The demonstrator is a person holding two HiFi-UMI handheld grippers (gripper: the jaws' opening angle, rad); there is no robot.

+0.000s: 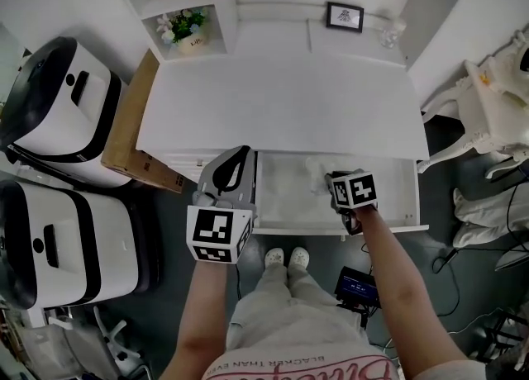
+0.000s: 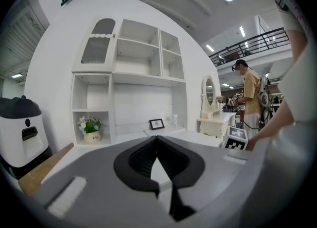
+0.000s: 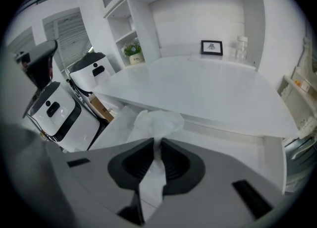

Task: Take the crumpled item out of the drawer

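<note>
White tissue (image 3: 156, 120) clamped; lift-out step in hand.
Left gripper (image 2: 157, 140) idles just left of the open drawer (image 1: 281, 197), jaws shut on nothing. At mid-drawer, the crumpled tissue is pinched between the closed jaws of the right gripper (image 3: 157, 147). It appears partly raised, but contact with the drawer floor cannot be ruled out. Next move: raise vertically, hold clamp pressure, clear the front rim and the desk (image 1: 281, 106) edge.

Our left gripper (image 2: 157, 142) and right gripper (image 3: 156, 145) are grey with black jaws, each carrying a black-and-white marker cube (image 1: 219, 235). We wear pale trousers (image 1: 285, 304), white shoes (image 1: 286, 258), a white top (image 1: 314, 368).
</note>
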